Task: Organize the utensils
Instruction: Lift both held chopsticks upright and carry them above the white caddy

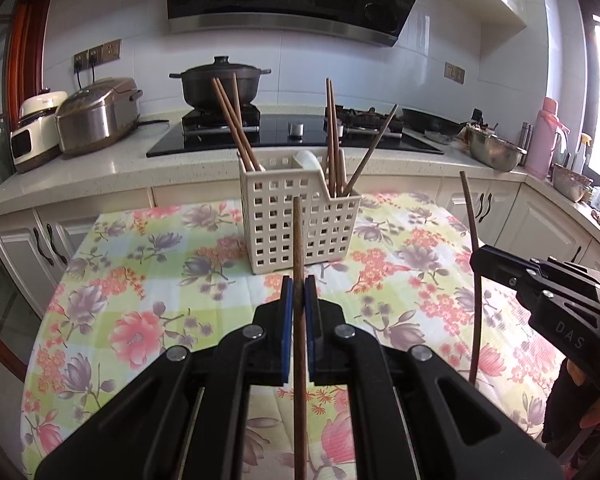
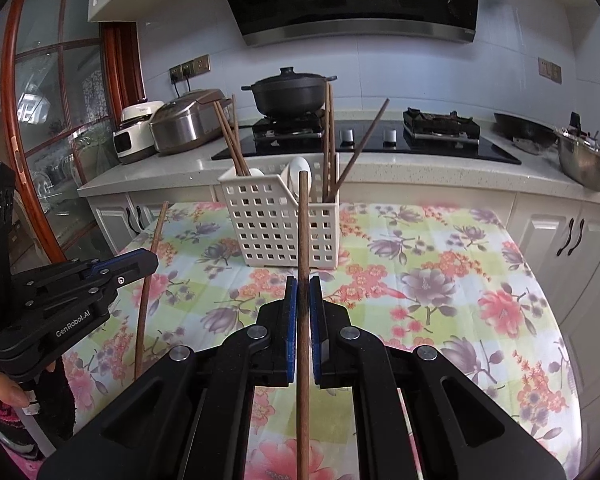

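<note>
The left tool (image 1: 299,296) is closed on a brown chopstick (image 1: 299,320), which stands almost upright between its blue pads (image 1: 287,320). The right tool (image 2: 303,300) is closed in the same way on a second chopstick (image 2: 303,280), also nearly upright, and its top end reaches in front of the basket. Both tools are held above the counter (image 1: 140,280), which is covered by a cloth with flowers, and they are side by side with some space between them; each one shows at the edge of the other's view. The cream utensil basket (image 1: 284,224) with square holes stands on the far part of the counter, ahead of both tools and not touching them. Inside it, several chopsticks (image 1: 232,120) lean in the left compartment, and more chopsticks (image 1: 334,140) stand in the right one. A white spoon (image 1: 310,160) is also in the basket, near the middle. Behind the basket, a black pot (image 1: 220,84) sits on the stove.
</note>
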